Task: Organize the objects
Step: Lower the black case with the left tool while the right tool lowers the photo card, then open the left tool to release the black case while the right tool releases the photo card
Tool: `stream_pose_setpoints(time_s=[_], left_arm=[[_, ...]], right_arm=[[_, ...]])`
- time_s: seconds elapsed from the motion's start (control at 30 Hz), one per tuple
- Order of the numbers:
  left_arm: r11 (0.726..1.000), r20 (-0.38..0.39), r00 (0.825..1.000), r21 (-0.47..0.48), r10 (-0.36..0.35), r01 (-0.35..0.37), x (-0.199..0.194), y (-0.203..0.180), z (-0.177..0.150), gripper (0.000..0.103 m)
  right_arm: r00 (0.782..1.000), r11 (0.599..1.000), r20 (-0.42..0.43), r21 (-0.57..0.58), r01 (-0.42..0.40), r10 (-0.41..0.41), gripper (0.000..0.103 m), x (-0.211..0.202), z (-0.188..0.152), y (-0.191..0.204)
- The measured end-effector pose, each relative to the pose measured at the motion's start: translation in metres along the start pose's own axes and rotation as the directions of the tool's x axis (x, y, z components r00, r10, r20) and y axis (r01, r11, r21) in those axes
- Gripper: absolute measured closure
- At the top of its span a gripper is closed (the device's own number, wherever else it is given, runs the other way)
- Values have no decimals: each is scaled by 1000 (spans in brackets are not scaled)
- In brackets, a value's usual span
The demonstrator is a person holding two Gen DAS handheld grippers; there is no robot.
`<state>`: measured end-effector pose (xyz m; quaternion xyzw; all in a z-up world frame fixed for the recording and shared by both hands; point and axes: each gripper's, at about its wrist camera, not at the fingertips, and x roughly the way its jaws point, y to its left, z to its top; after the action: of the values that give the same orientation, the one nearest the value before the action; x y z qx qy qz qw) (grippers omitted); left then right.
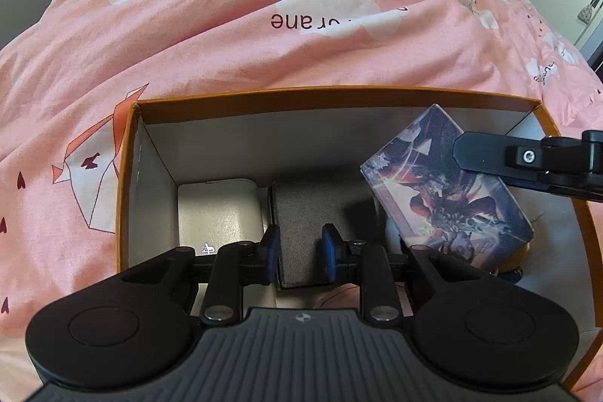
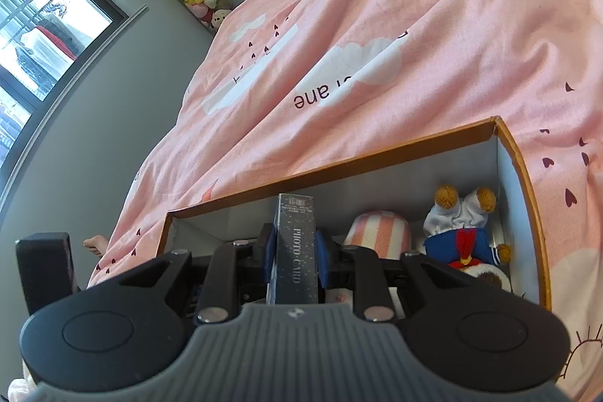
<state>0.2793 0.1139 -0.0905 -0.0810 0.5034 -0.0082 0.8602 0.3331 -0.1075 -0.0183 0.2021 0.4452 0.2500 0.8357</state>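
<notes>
The right gripper (image 2: 293,253) pinches a photo card box (image 2: 296,243) between its fingers, held over the orange box (image 1: 324,95) on the bed. The left gripper (image 1: 301,247) has narrow fingers around a dark grey case (image 1: 320,213) inside; contact unclear. A white case (image 1: 220,210) lies left of them.

The left claw (image 1: 301,249) points steeply down with its blue pads (image 1: 272,247) close together, while the right claw (image 2: 294,251) tilts downward, clamped on a card box (image 2: 295,247).
</notes>
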Motion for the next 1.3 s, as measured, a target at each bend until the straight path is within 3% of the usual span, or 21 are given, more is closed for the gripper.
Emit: stream_pose_setpoints(time_s=[0.27,0.43,0.8,0.93,1.2,1.3], left_arm=[[996,80,995,-75,-51,57,-36,13,1,74],[993,127,991,-104,-34,47,-48,18,1,74],[992,95,991,-81,-89,97,-41,18,-5,72],[988,79,990,-93,-118,125,-32,16,-4,62],[962,87,981,-197,-176,190,-20,21,2,41],[959,82,983,-219,-167,181,-16,22,5,40]], right_arm=[[1000,999,-9,40,-29,29,79,6,3,1],[999,998,-10,35,-50,50,79,16,6,18],[997,997,-76,81,-16,22,78,50,-1,8],[997,999,-75,-38,32,-35,74,42,3,13],[995,977,-82,-208,44,-62,72,19,3,22],[992,964,-95,-259,53,-80,72,20,-2,24]])
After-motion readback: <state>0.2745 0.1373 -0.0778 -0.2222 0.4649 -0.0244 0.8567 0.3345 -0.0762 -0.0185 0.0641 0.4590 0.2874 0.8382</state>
